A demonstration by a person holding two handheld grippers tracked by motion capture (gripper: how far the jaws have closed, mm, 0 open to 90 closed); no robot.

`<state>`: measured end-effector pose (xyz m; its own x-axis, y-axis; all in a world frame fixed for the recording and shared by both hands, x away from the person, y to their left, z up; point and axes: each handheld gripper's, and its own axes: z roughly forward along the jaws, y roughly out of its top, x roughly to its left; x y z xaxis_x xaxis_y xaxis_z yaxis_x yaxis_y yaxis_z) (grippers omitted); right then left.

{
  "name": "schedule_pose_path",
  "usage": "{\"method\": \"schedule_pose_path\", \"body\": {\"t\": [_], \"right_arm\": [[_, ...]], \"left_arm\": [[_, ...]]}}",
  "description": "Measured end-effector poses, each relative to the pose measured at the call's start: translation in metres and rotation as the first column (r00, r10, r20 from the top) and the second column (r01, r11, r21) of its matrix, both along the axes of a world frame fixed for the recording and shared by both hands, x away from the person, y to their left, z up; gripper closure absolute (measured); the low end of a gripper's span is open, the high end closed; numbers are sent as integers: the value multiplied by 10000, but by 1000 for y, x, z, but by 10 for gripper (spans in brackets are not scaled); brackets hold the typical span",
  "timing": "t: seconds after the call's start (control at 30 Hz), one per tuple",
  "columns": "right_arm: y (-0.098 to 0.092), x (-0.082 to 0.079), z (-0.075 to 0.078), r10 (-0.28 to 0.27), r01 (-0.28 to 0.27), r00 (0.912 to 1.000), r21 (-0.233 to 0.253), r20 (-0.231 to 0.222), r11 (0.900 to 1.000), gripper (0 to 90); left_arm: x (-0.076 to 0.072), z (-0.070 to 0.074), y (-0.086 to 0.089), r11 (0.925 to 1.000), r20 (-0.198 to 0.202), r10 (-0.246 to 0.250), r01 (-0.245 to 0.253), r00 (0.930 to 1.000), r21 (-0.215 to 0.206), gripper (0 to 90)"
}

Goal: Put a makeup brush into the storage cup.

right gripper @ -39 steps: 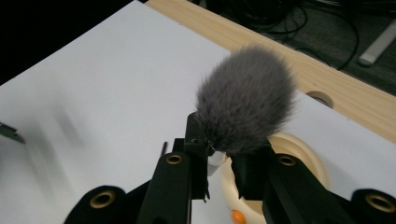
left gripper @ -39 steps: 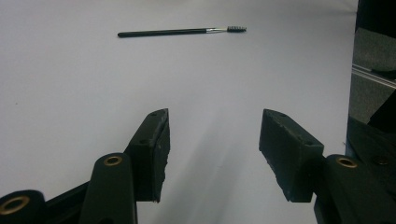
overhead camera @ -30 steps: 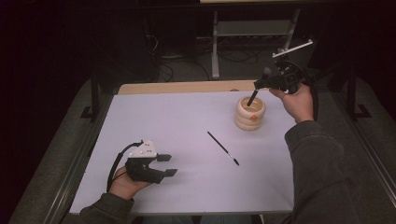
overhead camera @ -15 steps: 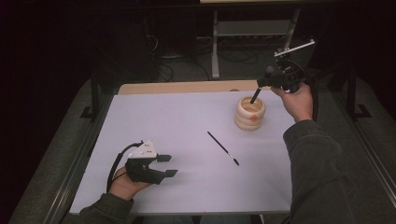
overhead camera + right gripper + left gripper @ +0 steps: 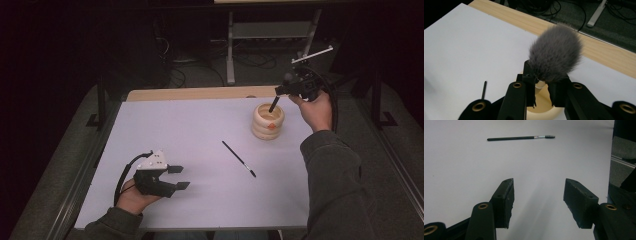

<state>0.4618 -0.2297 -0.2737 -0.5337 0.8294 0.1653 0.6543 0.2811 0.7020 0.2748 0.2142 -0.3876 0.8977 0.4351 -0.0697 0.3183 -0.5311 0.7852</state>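
Brush: you had the fluffy brush (image 5: pixel 555 53) clamped in your right tool (image 5: pixel 541 93), bristles up, handle end pointing down into the holder (image 5: pixel 268 121).
Holder: a pale ribbed cup stood at the far right of the surface (image 5: pixel 190 130), near the wooden back edge (image 5: pixel 599 53); the brush's lower end sat at its mouth, seemingly just inside the rim.
Brush axis: the handle ran steeply tilted, from the cup opening up and toward your right hand (image 5: pixel 316 107).
Right tool: its jaws were closed on the handle just under the bristles; seen from above, your right tool (image 5: pixel 290 89) hovered over the cup's far right side.
Key relation: the cup lay directly beneath the grip, so lowering along the handle's axis looked like all that was left before letting go.
Spoolie: a thin wand (image 5: pixel 239 159) lay flat mid-surface, its long axis diagonal, brush tip toward you; it sat between your hands.
Left tool: your left tool (image 5: pixel 172 177) rested low at the near left, jaws spread and empty, pointed at the wand (image 5: pixel 521 137), well apart from it.
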Motion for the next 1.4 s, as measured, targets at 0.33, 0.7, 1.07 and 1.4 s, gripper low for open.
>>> {"method": "schedule_pose_path", "body": {"t": [0.33,0.7,1.07,1.4], "right_arm": [[1,4,-14,-127,128,9998,54,-165,9999,760],[0,3,-30,-268,275,9991,229,-315,9994,759],[6,-2,-48,-108,126,9988,374,-479,9992,755],[-5,-15,-56,-112,143,9986,598,-518,9981,648]], "left_arm": [[1,-1,1,9999,10,-60,59,10000,116,412],[1,-1,0,9999,-59,-93,94,9999,118,407],[0,1,-2,9998,-56,-165,165,9998,-72,406],[0,0,-3,9998,-77,-190,189,9998,-56,400]]}}
